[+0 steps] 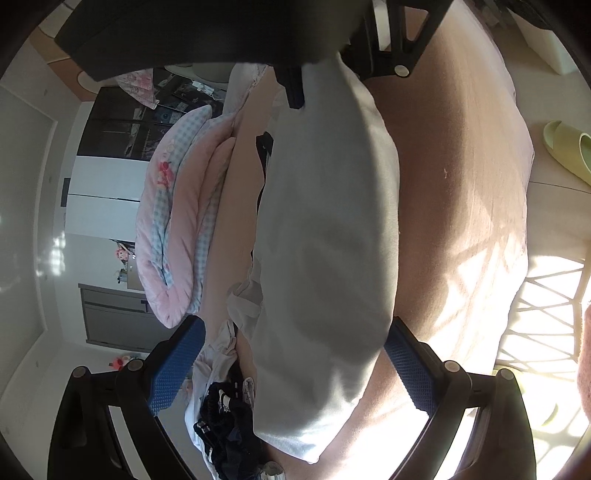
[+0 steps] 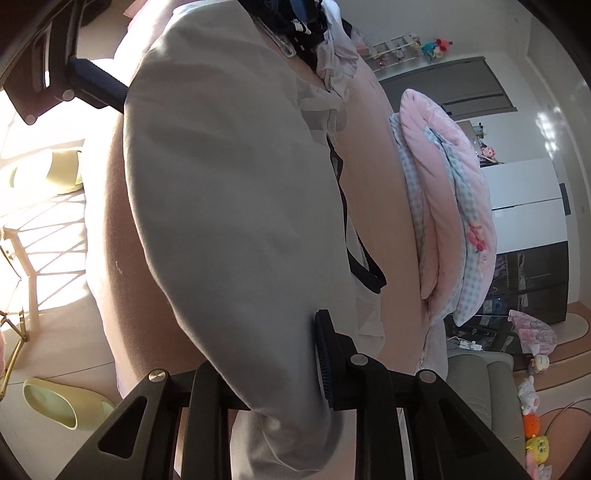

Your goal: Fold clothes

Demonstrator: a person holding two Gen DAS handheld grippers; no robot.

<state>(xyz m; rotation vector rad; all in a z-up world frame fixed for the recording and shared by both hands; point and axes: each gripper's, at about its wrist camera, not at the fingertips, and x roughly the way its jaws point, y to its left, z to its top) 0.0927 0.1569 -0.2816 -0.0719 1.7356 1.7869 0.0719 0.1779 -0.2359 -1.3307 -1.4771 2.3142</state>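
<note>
1. Left wrist view: the left gripper (image 1: 295, 362) stands released, its blue-padded fingers (image 1: 177, 365) spread wide to either side of a long grey garment (image 1: 325, 229). The left pad is clear of the cloth; the right pad sits at the garment's edge, and I cannot tell whether it touches.
2. The grey garment lies stretched along a pink bed (image 1: 461, 184), running from near this gripper to the far end, where the right gripper (image 1: 295, 90) meets it under a dark housing.
3. Beside the garment on the left lie a pile of dark and white clothes (image 1: 225, 424) and a folded pink-and-blue checked quilt (image 1: 177, 221). A green slipper (image 1: 569, 147) sits on the floor past the bed's edge.
4. Right wrist view: the right gripper (image 2: 295, 376) is clenched on the near end of the grey garment (image 2: 229, 184); cloth bunches between its fingers (image 2: 325, 365) and spills below them.
5. The garment runs away over the bed (image 2: 376, 206) toward the left gripper (image 2: 96, 86), whose blue pad reaches its far edge.
6. The quilt (image 2: 454, 221) lies to the right, the clothes pile (image 2: 314, 33) at the far end, and two green slippers (image 2: 59, 406) on the floor to the left.
</note>
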